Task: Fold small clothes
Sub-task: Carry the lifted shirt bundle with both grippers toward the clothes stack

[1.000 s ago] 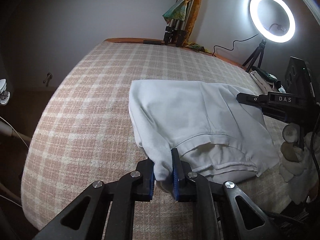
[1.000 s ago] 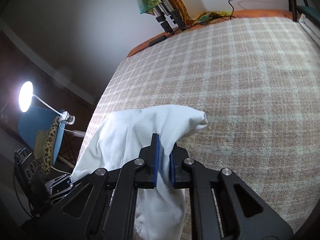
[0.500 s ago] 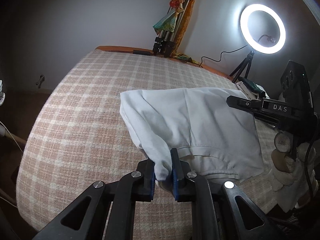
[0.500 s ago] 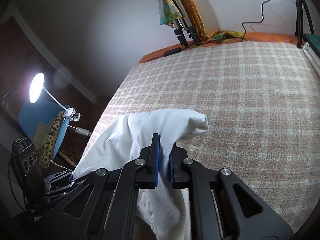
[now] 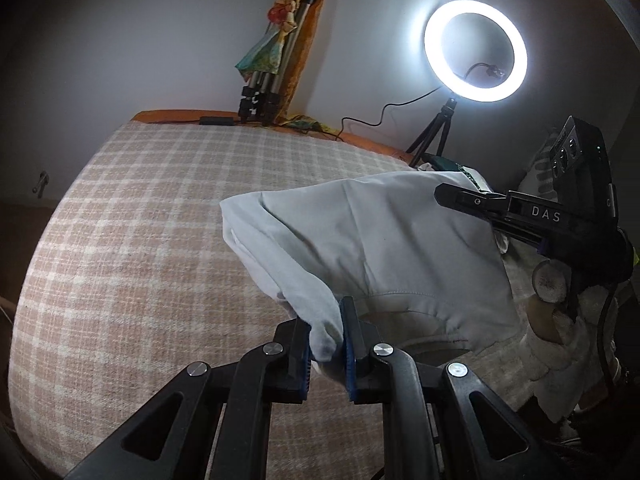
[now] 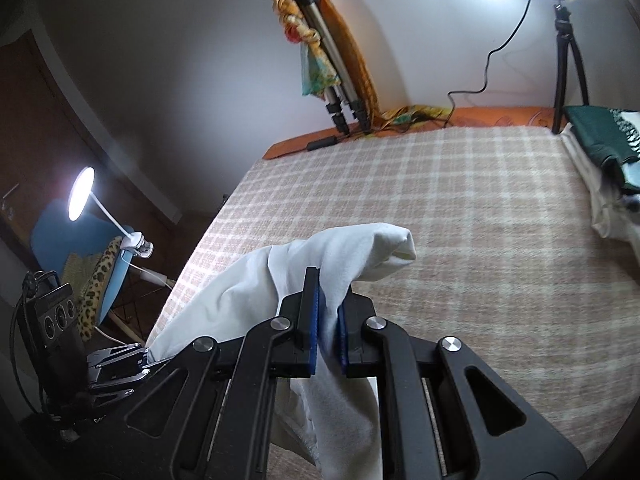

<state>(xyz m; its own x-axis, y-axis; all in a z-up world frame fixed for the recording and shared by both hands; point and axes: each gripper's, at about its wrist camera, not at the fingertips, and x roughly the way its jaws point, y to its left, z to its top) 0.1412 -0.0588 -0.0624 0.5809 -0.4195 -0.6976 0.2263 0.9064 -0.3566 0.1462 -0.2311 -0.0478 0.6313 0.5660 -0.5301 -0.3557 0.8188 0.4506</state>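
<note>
A small white garment hangs lifted above the checked bed cover, held between both grippers. My left gripper is shut on one corner of it. My right gripper is shut on another bunched corner of the garment, and a fold pokes out past its fingers. In the left wrist view the right gripper reaches in from the right at the garment's far edge. In the right wrist view the left gripper shows low at the left, at the cloth's other end.
A lit ring light on a tripod stands at the bed's far right. A folded tripod leans on the wall. A stack of clothes lies at the bed's right edge. A desk lamp and chair stand left of the bed.
Both grippers have risen and carried the garment up off the bed cover; it lay mostly flat a second ago and now hangs between them. Both grips stay shut.
</note>
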